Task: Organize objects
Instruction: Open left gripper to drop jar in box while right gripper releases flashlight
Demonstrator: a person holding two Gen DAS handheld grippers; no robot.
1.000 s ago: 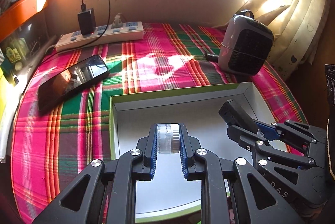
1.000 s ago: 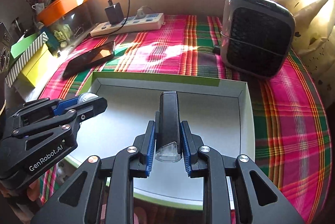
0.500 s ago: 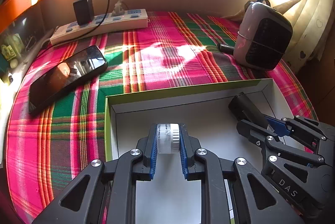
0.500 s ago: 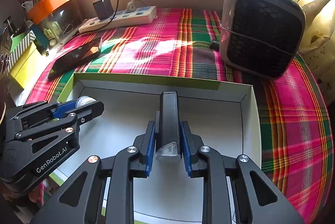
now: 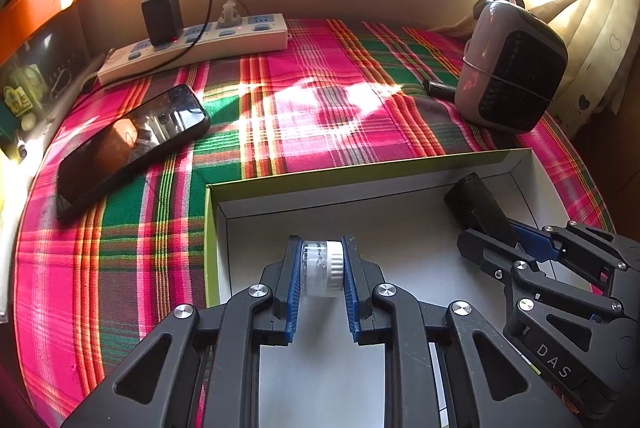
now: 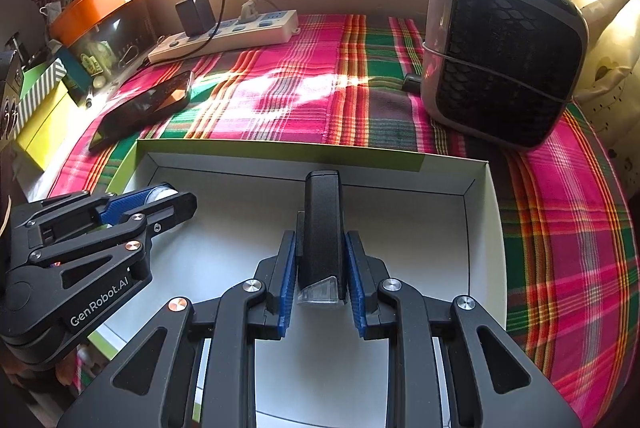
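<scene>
1. Small clear jar with a white cap (image 5: 322,269), lying sideways, pinched between the blue pads of the left gripper (image 5: 321,276); held over the white floor of the shallow box (image 5: 400,224), near its left wall.
2. Slim black device with a clear end (image 6: 322,228), clamped lengthwise by the right gripper (image 6: 321,276), clear end toward the camera, black end pointing at the far wall of the box; over the box floor, toward its right half. Whether either item touches the floor: cannot tell.
3. Box green on the outside, white inside, sitting on the near part of the plaid cloth (image 5: 304,100) in pink, green and red.
4. Black phone (image 5: 132,144) flat on the cloth beyond the box's far left corner, apart from it.
5. White power strip (image 5: 200,46) along the cloth's far edge against the wall, with a black charger (image 5: 162,16) plugged in.
6. Grey unit with a dark grille (image 6: 504,52) upright near the cloth's far right corner, beyond the box's far right corner.
</scene>
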